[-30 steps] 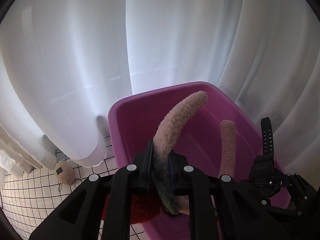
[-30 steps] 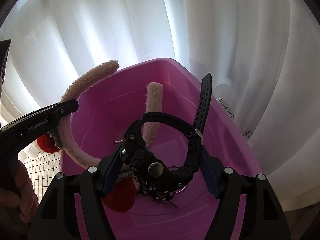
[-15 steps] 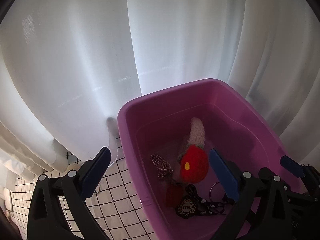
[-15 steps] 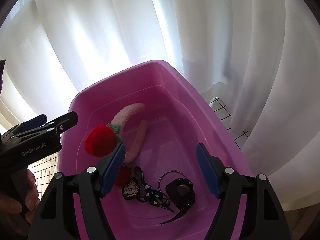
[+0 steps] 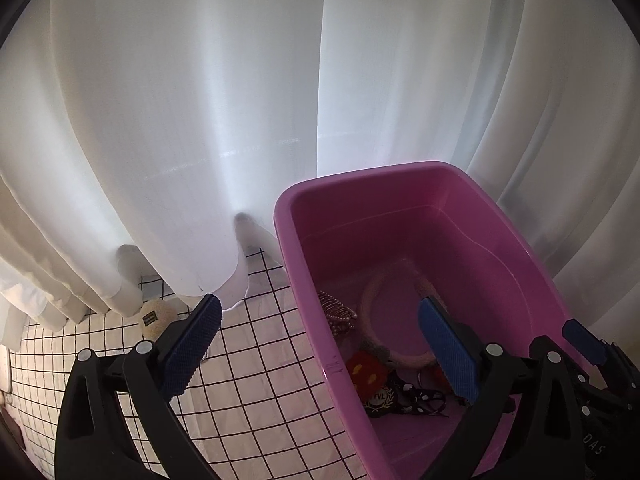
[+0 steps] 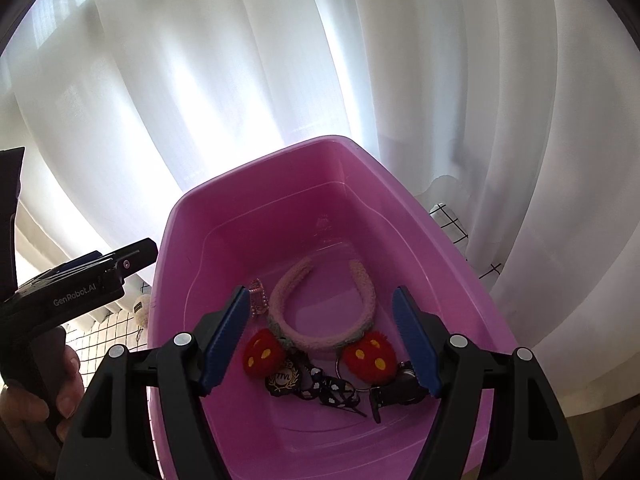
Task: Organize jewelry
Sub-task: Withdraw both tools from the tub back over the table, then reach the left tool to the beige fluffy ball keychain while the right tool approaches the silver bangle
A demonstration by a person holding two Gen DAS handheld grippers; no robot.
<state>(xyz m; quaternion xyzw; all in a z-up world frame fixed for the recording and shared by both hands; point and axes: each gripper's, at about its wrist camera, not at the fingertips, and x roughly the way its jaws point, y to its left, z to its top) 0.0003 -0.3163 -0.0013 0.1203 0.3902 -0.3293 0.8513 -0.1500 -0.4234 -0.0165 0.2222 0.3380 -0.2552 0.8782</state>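
A pink tub (image 6: 176, 216) holds the jewelry. On its floor lies a fuzzy pink headband (image 6: 320, 336) with two red pompoms (image 6: 370, 356). Beside it are a pink hair claw (image 6: 258, 300), a black ribbon with a badge (image 6: 284, 378), a metal ring and a black watch (image 6: 400, 388). My right gripper (image 6: 320, 292) hangs open above the tub with nothing between its pads. My left gripper (image 5: 318, 302) is wide open and empty, straddling the tub's left rim (image 5: 288, 216). The headband (image 5: 372, 320) and hair claw (image 5: 336, 312) show below it.
White curtains (image 5: 200, 120) hang close behind the tub and drape onto a white cloth with a black grid (image 5: 248, 360). A round cream fuzzy item (image 5: 156, 316) lies on that cloth left of the tub. A hand (image 6: 40, 392) holds the left gripper (image 6: 80, 280).
The left gripper opened and let the headband fall into the tub. The right gripper released the black watch, which now lies in the tub. Both grippers pulled back, the left one shifting leftward.
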